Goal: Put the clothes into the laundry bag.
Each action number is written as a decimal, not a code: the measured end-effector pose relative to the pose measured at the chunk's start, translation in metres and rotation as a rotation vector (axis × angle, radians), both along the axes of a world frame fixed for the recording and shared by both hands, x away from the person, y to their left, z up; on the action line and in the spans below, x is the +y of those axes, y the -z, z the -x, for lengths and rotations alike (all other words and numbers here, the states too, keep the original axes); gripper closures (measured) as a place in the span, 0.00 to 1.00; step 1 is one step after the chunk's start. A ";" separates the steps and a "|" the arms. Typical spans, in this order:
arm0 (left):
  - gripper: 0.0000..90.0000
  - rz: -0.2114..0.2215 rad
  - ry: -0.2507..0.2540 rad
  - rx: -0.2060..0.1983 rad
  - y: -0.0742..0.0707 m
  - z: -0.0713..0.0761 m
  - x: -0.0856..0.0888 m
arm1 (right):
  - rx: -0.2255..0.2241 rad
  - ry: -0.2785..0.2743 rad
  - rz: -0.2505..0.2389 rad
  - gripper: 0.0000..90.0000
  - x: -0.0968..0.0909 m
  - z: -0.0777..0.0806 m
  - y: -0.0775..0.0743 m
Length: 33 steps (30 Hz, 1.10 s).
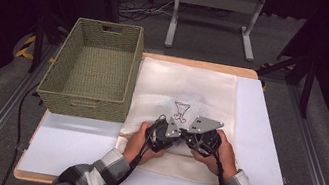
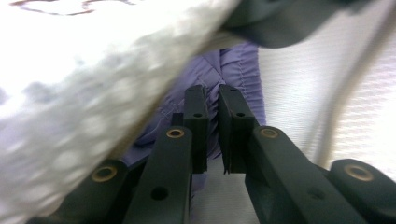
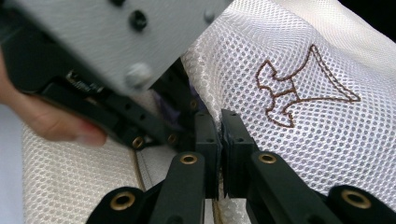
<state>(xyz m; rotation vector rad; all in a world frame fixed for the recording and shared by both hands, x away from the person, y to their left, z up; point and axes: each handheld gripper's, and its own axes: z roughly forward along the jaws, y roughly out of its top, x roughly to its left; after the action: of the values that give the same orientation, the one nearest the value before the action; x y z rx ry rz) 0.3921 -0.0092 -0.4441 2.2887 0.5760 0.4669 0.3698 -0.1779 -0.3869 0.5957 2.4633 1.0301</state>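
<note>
Both grippers' jaws pinch mesh bag (image 3: 289, 93) edge.

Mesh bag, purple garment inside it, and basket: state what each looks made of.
Mesh bag: white synthetic-looking netting, fine open holes, brown stitched emblem. Purple garment: soft matte woven cloth, probably, with gathered seams. Basket: olive woven cord or paper rope, by its ribbed weave.

The mesh bag (image 2: 93, 93) blurs up close and hides most of the purple cloth (image 2: 233, 74).
</note>
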 end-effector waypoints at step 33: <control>0.78 0.122 -0.036 -0.041 -0.044 0.047 0.095 | -0.019 0.003 -0.016 0.97 -0.006 0.003 -0.007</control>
<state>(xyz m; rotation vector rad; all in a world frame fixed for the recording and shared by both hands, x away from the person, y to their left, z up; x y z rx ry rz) 0.3455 0.0856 -0.3997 2.1519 0.6091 0.4814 0.3669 -0.1844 -0.3796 0.5917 2.4395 1.0501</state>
